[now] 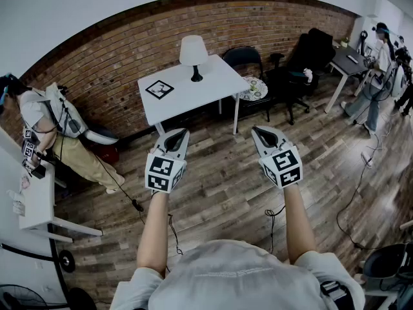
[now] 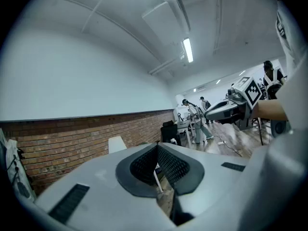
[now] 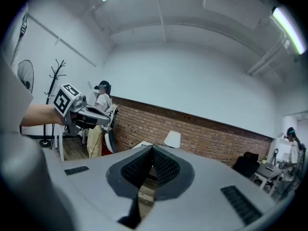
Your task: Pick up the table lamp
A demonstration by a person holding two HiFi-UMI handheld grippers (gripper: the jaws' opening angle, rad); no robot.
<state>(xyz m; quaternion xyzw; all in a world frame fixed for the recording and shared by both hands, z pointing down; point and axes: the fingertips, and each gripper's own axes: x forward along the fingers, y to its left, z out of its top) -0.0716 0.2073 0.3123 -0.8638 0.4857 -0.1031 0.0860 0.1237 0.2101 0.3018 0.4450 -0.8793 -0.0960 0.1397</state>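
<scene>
Standing on a smooth white table is a cone-shaded table lamp.

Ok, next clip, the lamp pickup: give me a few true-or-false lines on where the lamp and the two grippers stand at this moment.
1. The table lamp stands upright on the white table. True.
2. The left gripper is shut on the lamp. False: its jaws are together on nothing, and it is held over the wooden floor, short of the table.
3. The right gripper has its jaws wide apart. False: they are together, with nothing between them.
4. A square marker card lies on the table, left of the lamp in the head view. True.
</scene>
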